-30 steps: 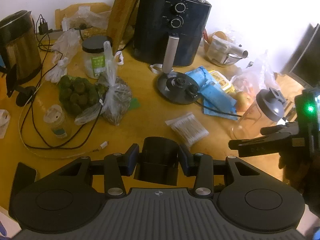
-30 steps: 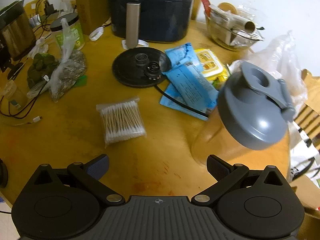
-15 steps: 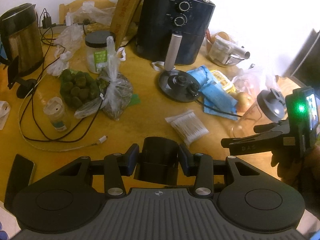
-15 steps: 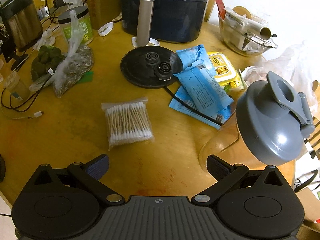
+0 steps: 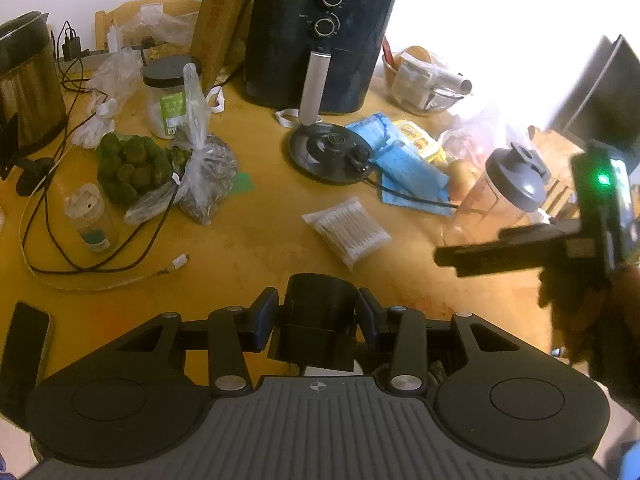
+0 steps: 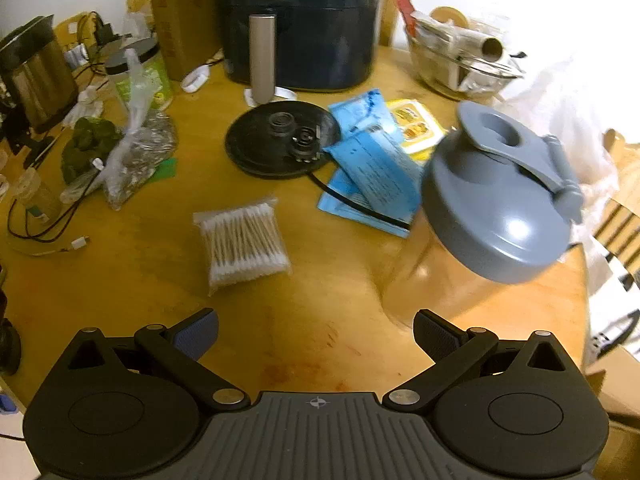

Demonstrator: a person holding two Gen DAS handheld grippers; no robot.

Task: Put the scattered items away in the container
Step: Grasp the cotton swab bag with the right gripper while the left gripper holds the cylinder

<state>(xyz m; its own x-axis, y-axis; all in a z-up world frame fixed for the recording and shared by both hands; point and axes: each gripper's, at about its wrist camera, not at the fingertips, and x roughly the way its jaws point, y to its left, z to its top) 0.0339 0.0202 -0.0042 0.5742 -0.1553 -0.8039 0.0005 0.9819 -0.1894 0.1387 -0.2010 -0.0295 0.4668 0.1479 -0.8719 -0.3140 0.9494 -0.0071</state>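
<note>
My left gripper [image 5: 316, 312] is shut on a black cup-shaped container [image 5: 316, 300] and holds it above the near edge of the wooden table [image 5: 248, 240]. My right gripper [image 6: 316, 330] is open and empty above the table's near right part; its body shows in the left wrist view [image 5: 520, 248]. A clear bag of cotton swabs [image 6: 242, 242] lies ahead of it, and also shows in the left wrist view [image 5: 346, 232]. A clear shaker bottle with a grey lid [image 6: 496, 208] stands close on the right.
Blue packets [image 6: 372, 176], a black kettle base [image 6: 280, 144], a dark air fryer [image 6: 300, 20], bags of green balls [image 5: 132, 168], a jar [image 5: 168, 96], cables [image 5: 60, 240], a kettle [image 5: 24, 84], a glass bowl [image 6: 460, 64] and a phone [image 5: 20, 352] crowd the table.
Both grippers have drawn back and risen a little, so more of the table shows. The right gripper has shifted left of the shaker bottle. The left keeps its hold on the container.
</note>
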